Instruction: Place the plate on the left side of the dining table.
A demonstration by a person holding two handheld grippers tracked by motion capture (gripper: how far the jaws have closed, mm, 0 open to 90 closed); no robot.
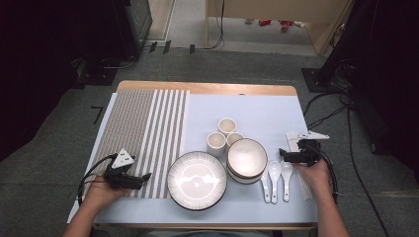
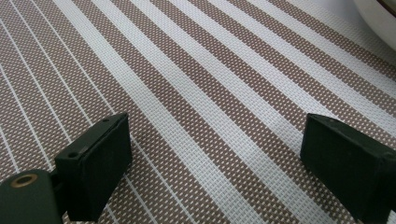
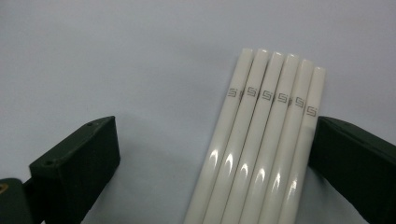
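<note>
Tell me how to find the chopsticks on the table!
Look at the pale blue tablecloth and go to its right edge, past the two white spoons. There, under the right gripper, six white chopsticks lie side by side. They are long, thin sticks with a small square mark near one end.

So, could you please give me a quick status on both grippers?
Left gripper open over striped mat. Right gripper open around chopsticks, not gripping. Nothing in the way.

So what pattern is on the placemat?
Brown weave with white stripes, thin then wide; the placemat shows best in the left gripper view.
</note>
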